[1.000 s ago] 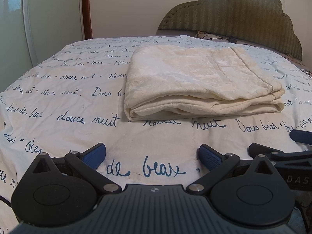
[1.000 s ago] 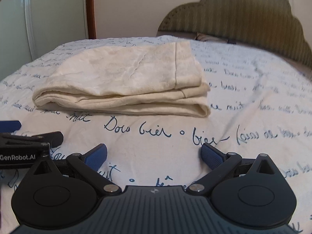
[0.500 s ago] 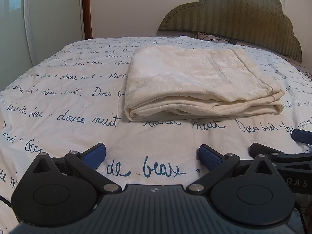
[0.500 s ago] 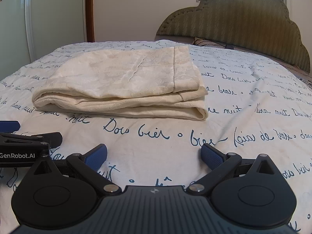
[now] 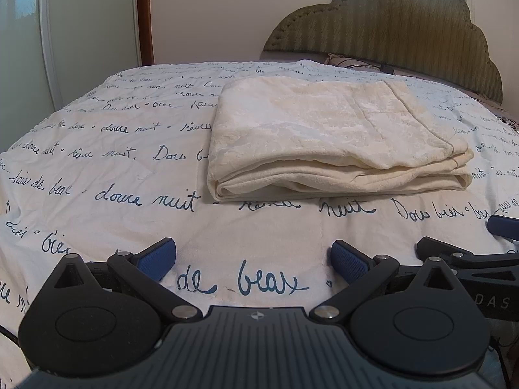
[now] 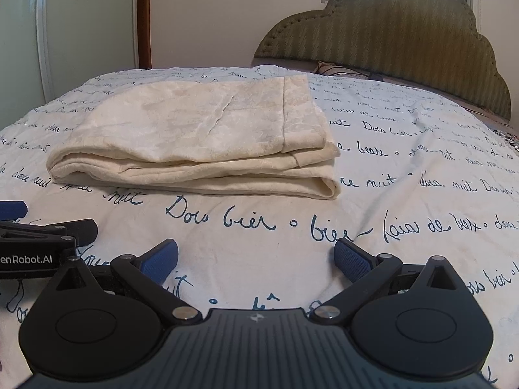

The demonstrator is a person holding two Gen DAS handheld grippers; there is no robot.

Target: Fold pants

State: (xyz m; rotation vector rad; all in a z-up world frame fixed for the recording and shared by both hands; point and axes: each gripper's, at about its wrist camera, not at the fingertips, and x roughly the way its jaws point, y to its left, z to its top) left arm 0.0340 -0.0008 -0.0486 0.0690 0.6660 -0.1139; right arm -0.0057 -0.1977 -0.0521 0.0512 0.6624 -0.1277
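Observation:
The cream pants (image 5: 327, 139) lie folded into a flat rectangular stack on the bed, with layered edges facing me. They also show in the right wrist view (image 6: 201, 139). My left gripper (image 5: 253, 259) is open and empty, low over the bedspread, short of the stack's near edge. My right gripper (image 6: 256, 259) is open and empty, also short of the stack, opposite its right part. Each gripper shows at the edge of the other's view, the right one (image 5: 470, 249) and the left one (image 6: 35, 230).
The white bedspread (image 5: 97, 168) with blue handwriting print covers the bed. A green padded headboard (image 5: 405, 29) stands behind, with a pillow edge (image 5: 353, 62) below it. A wardrobe door (image 5: 22, 48) is at the left.
Both views have tilted up slightly, showing more wall and headboard. The pants and both open grippers hold the same positions.

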